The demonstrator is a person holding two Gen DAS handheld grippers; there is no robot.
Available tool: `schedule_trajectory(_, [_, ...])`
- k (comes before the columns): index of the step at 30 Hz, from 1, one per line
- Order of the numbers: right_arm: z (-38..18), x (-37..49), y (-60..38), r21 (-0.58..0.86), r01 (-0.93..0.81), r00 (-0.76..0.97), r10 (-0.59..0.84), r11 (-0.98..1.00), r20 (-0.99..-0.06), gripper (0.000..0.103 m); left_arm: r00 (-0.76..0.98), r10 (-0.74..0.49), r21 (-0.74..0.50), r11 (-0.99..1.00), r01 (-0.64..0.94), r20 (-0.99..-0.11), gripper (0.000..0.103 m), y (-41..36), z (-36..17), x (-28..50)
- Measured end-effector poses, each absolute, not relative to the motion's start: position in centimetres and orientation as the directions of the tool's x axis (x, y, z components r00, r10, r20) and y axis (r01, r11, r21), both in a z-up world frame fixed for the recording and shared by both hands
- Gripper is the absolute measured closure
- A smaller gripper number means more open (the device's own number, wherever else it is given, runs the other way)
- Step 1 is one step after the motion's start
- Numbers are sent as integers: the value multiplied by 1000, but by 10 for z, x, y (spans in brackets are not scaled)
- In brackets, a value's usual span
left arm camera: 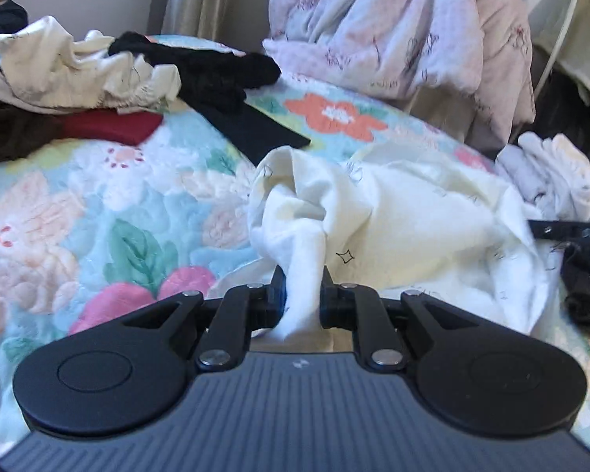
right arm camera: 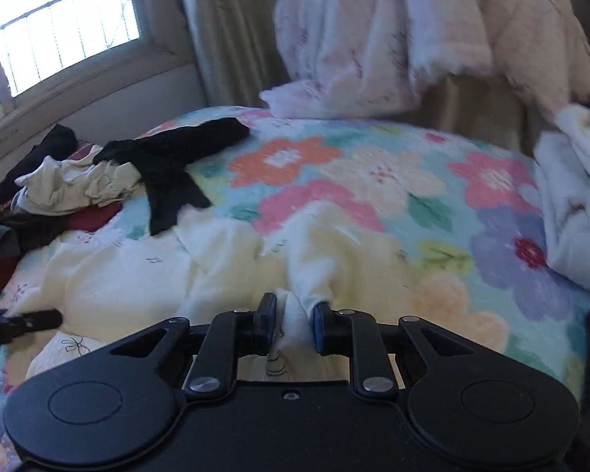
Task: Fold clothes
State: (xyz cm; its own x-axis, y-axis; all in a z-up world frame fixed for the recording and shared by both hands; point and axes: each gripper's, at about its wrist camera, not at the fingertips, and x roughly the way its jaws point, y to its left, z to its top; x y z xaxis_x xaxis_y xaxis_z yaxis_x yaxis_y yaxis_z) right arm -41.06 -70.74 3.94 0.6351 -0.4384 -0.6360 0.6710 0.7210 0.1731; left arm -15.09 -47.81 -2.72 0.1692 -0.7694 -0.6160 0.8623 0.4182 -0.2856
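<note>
A cream-white garment (left arm camera: pixel 413 216) with small black star prints lies bunched on the floral quilt (left arm camera: pixel 98 216). My left gripper (left arm camera: pixel 303 287) is shut on a twisted fold of it. In the right wrist view the same garment (right arm camera: pixel 137 275) spreads left across the quilt (right arm camera: pixel 373 181), and my right gripper (right arm camera: pixel 294 314) is shut on another bunched edge of it. The tip of the right gripper shows at the right edge of the left wrist view (left arm camera: pixel 570 232); the left gripper's tip shows at the left edge of the right wrist view (right arm camera: pixel 19 320).
A pile of clothes sits at the far left: white (left arm camera: pixel 78 70), black (left arm camera: pixel 200 67) and dark red (left arm camera: pixel 110 126) pieces. A pink-white duvet (left arm camera: pixel 393 27) hangs at the back. More white laundry (left arm camera: pixel 550 173) lies at the right. A window (right arm camera: pixel 59 23) and curtain are behind.
</note>
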Motion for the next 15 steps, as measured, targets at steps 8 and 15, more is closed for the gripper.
schedule_trajectory(8, [56,-426,-694,2,754,514,-589,657,-623,69,139,-757,-260,382,887,-638,82,-476,-26,-143])
schedule_trajectory(15, [61,-409,-674,332,591,738,-326,735,-591,31,73,-740,-327,380,865,-668,42,-489,-50,-134])
